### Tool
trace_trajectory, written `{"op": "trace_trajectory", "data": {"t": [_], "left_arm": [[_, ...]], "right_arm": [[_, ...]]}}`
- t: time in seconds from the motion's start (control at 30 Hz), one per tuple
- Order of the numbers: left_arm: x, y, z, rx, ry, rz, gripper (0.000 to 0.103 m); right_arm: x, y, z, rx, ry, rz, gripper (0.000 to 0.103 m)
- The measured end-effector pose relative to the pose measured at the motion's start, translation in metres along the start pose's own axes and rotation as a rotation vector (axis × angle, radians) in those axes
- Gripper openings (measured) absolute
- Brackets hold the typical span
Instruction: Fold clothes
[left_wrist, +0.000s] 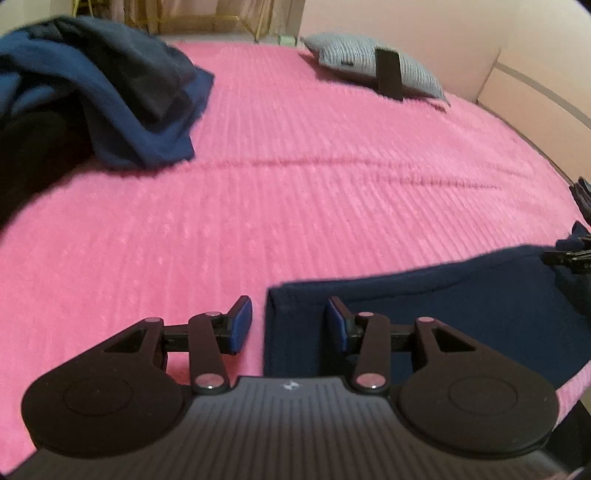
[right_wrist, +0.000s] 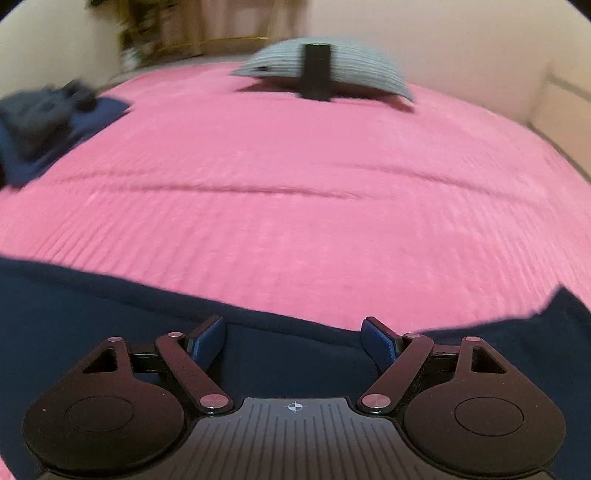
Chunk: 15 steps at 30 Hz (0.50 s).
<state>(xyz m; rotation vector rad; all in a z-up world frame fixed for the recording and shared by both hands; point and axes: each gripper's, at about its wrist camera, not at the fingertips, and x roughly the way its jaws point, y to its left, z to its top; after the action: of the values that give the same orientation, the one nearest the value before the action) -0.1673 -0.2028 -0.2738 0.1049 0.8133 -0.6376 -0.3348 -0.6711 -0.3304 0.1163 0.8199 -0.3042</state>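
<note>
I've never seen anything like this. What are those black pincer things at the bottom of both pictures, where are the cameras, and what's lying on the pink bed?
There is no robot here. A person holds a two-finger gripper in each hand, and a wide-angle camera on each one looks forward along its fingers. One picture comes from the left gripper, the other from the right gripper. Both stand open and hold nothing. Beneath them a navy garment lies flat on the pink bedspread; the left gripper sits at its edge. Further off are a heap of dark blue clothes and a grey pillow with a black upright object in front of it.
</note>
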Motion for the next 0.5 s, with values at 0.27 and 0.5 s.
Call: {"op": "trace_trajectory", "data": {"t": [0.27, 0.5], "left_arm": [[-0.016, 0.011, -0.015, -0.086, -0.005, 0.002, 0.039], [-0.031, 0.020, -0.025, -0.120, -0.020, 0.037, 0.039]], "right_arm": [[-0.051, 0.035, -0.038, -0.091, -0.102, 0.077, 0.079], [-0.059, 0.060, -0.057, -0.117, -0.071, 0.037, 0.084]]}}
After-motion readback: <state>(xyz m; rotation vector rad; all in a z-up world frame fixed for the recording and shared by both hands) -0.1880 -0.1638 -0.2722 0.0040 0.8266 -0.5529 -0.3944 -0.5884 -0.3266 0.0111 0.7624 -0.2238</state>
